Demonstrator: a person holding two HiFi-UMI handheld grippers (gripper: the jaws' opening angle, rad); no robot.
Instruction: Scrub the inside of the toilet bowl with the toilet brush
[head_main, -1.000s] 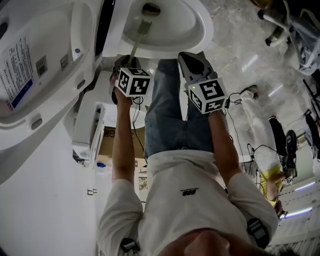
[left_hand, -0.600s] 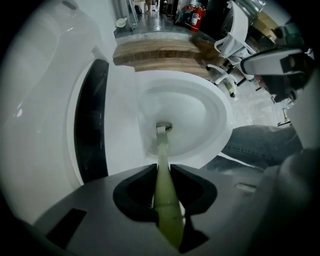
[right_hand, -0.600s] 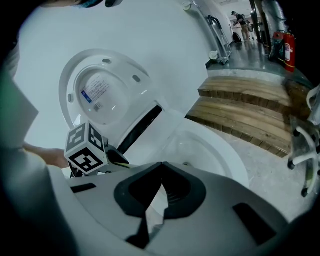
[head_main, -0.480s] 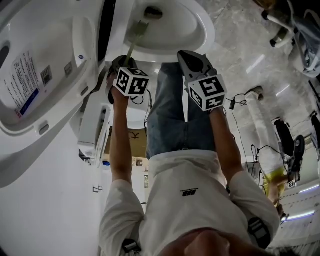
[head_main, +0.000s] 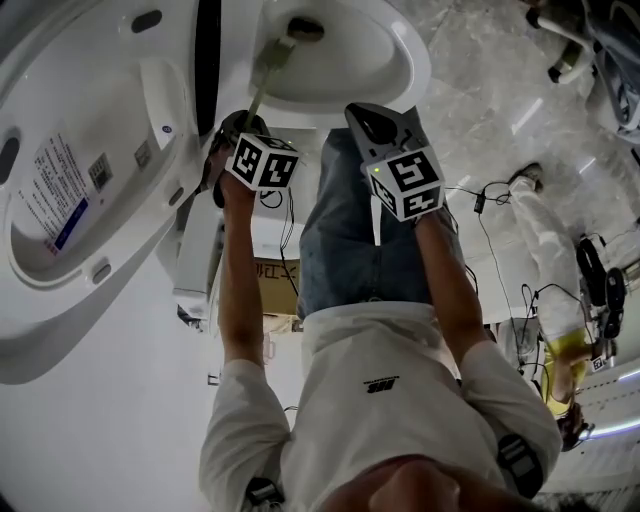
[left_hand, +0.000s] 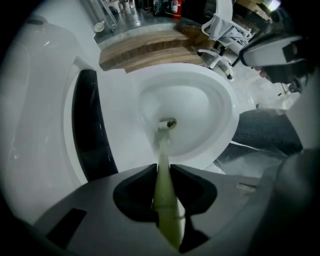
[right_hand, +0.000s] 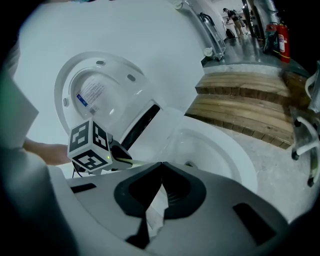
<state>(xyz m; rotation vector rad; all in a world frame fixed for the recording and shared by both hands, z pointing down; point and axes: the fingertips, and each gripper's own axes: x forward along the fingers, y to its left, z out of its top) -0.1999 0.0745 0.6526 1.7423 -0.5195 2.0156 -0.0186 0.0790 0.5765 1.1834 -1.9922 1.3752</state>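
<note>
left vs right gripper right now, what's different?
Left gripper is clamped on the brush handle; right gripper has its jaws together at the tips, with no tool in them. Left gripper aims down into the bowl, with the brush head at the drain; right gripper aims across the bowl from the side. Shared: same build, both held near the bowl's front rim.

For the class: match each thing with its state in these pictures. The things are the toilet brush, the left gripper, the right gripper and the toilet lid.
Things:
1 toilet brush
2 left gripper
3 right gripper
4 toilet lid

States:
a raised open
b jaws together, off the brush
c head down in the bowl
d clamped on the brush

Pairs: 1-c, 2-d, 3-b, 4-a
</note>
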